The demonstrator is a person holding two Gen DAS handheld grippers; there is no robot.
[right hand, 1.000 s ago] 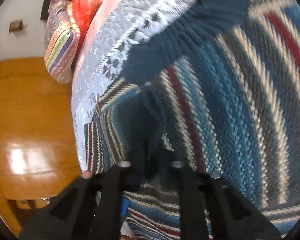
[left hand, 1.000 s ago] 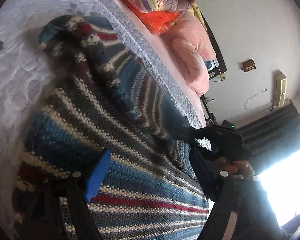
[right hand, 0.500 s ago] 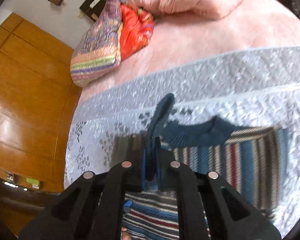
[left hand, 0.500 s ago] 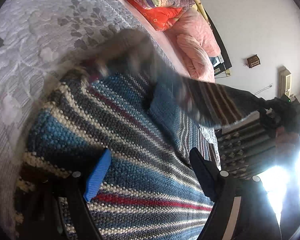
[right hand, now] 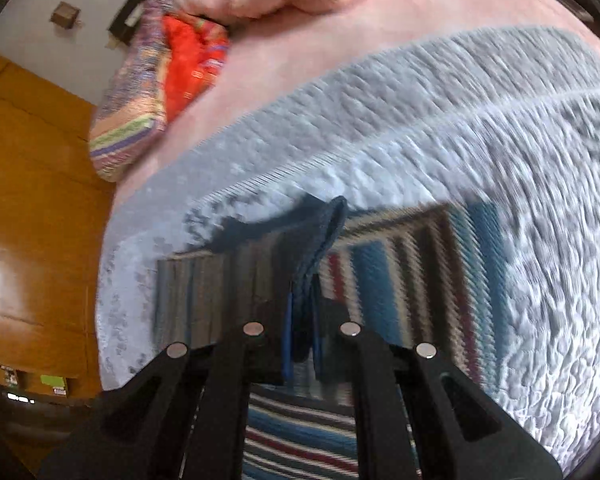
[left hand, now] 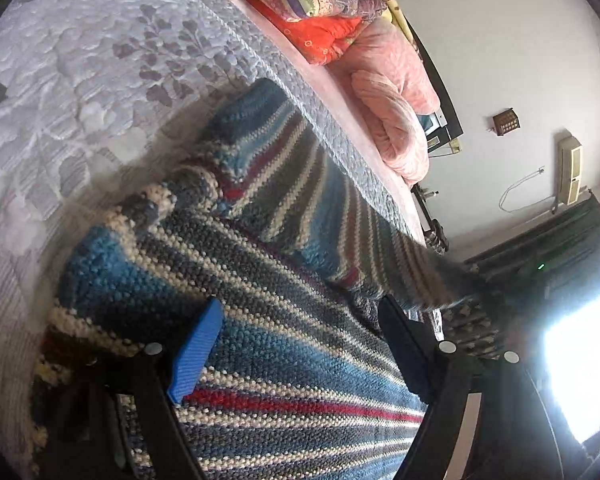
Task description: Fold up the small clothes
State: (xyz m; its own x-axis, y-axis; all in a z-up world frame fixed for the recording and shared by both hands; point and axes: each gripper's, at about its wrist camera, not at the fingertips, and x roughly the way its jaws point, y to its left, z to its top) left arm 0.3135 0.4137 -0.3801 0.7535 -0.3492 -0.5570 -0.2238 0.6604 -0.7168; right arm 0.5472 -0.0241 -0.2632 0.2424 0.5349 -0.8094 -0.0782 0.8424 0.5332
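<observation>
A striped knitted sweater (left hand: 284, 320), blue, grey, cream and red, lies on the grey quilted bedspread (left hand: 60, 80). My left gripper (left hand: 300, 344) stands open low over the sweater's body, its blue pads spread wide with knit beneath them. In the right wrist view my right gripper (right hand: 302, 320) is shut on the dark blue cuff of a sleeve (right hand: 320, 240), held up over the sweater (right hand: 400, 272) spread on the bedspread (right hand: 500, 200). In the left wrist view that sleeve (left hand: 340, 208) stretches taut toward the far right.
Patterned and orange pillows (left hand: 308, 4) and a pink bundled blanket (left hand: 396, 120) lie at the head of the bed. A wooden wardrobe (right hand: 32, 184) stands to the left in the right wrist view. A bright window (left hand: 580, 360) and dark curtain are at the right.
My right gripper has lifted the sleeve up and away from the sweater's body, pulling it out straight. The left gripper has stayed open in place over the knit.
</observation>
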